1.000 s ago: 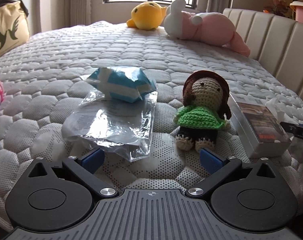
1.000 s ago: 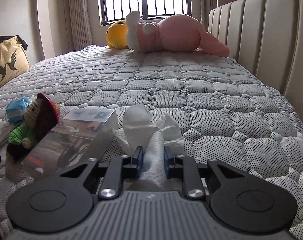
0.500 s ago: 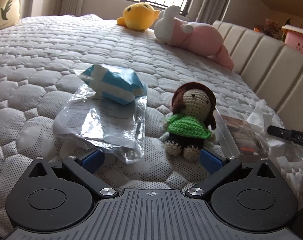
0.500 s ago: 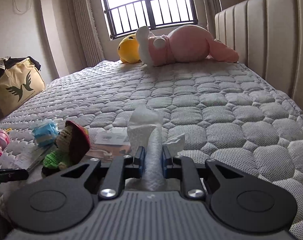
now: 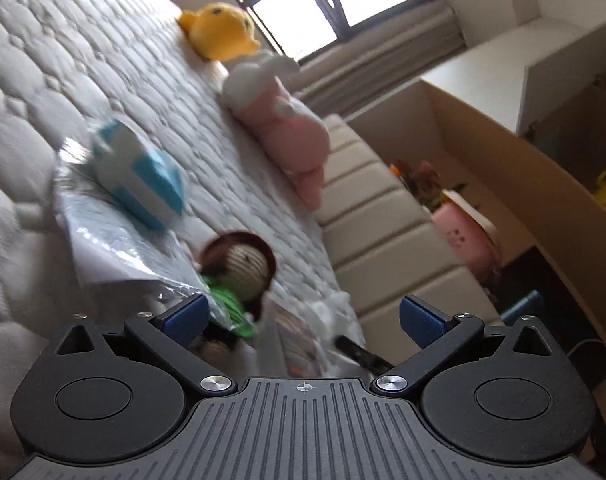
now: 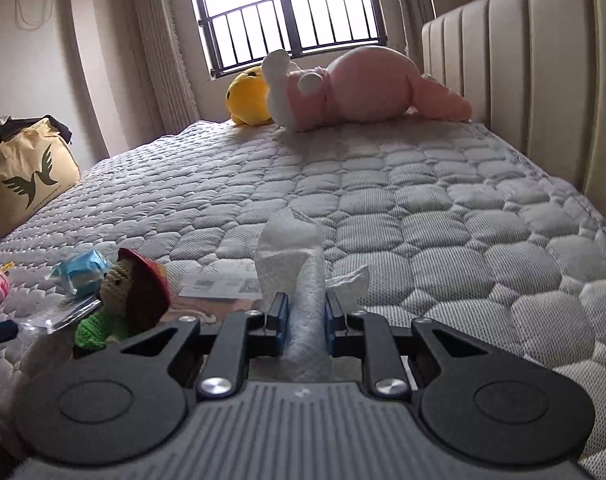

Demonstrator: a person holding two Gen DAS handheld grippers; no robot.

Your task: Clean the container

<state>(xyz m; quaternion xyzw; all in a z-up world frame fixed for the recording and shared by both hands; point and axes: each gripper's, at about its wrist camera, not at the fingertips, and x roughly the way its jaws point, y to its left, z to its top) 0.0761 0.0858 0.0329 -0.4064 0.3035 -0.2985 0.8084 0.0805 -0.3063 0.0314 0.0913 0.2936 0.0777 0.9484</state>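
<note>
Right tool [image 6: 306, 316]: I have it clenched on a wad of white tissue [image 6: 291, 252], which stands up between the blue pads above the bed [image 6: 443, 208].
Left tool [image 5: 301, 318]: spread wide with nothing between the pads; my view through it is tilted and blurred.
Container: a clear box [image 6: 219, 292] lies flat on the bed just ahead of my right tool, beside the crochet doll [image 6: 135, 296]. In the left view it is a smeared shape at the doll's right [image 5: 299, 344].
Writing on the container: a white label with small squares that look like codes; I cannot read any of it.
Crochet doll: brown hair, green top, lying near the left tool's left pad.
Blue-and-white packet [image 5: 137, 178]: rests on a clear plastic bag [image 5: 103, 236] beyond the doll; no print is legible.
Tote bag [image 6: 23, 172]: cream, at the far left edge of the bed, with a dark green bird emblem and a line of text too small to read.
Plush toys: a yellow one [image 6: 249, 96] and a pink one [image 6: 367, 84] lie touching under the barred window [image 6: 287, 16].
Headboard [image 6: 543, 72]: padded beige panels along the right.
</note>
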